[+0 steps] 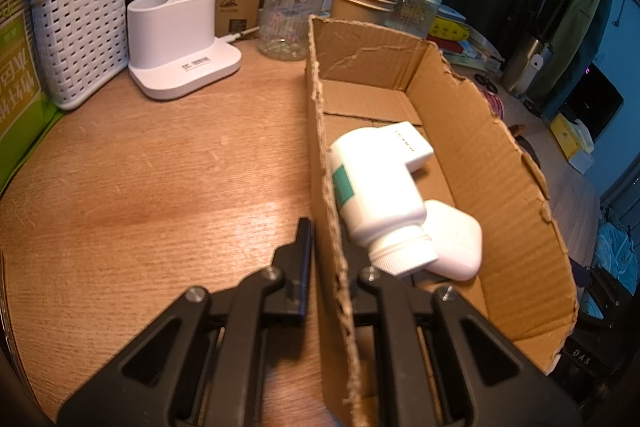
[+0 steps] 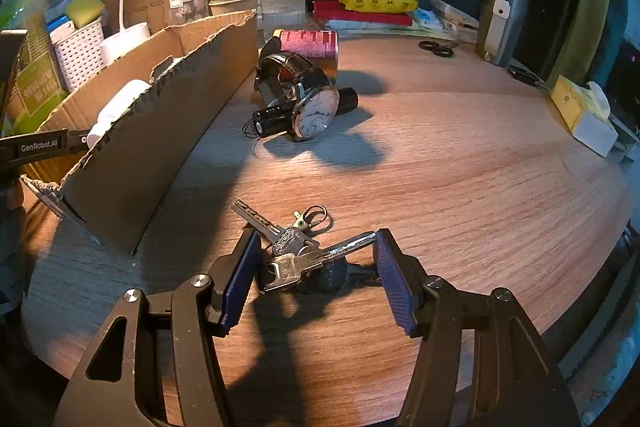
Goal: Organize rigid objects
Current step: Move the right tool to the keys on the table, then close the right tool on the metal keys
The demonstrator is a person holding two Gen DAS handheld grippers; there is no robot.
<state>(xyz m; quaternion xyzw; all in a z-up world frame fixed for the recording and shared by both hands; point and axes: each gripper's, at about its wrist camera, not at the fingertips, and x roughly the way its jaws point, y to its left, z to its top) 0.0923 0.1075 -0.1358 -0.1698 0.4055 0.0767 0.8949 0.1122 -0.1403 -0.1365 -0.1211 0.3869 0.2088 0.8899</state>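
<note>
Our left gripper [image 1: 329, 259] clamped on near wall of cardboard box [image 1: 496, 155], one finger each side. In box: one white bottle [image 1: 380, 187], one white case [image 1: 456, 243]. Our right gripper [image 2: 316, 275] wide open, straddling key bunch [image 2: 296, 247] near table's [image 2: 460, 179] front edge, gripping nothing. Mid-table beside box: one watch [image 2: 308, 99], one red tin [image 2: 310, 45].

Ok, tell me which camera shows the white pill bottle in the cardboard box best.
The left wrist view. There the white pill bottle lies on its side in the cardboard box, cap toward the camera, green label showing, resting against a white case. The right wrist view shows only a white sliver above the box wall.
</note>
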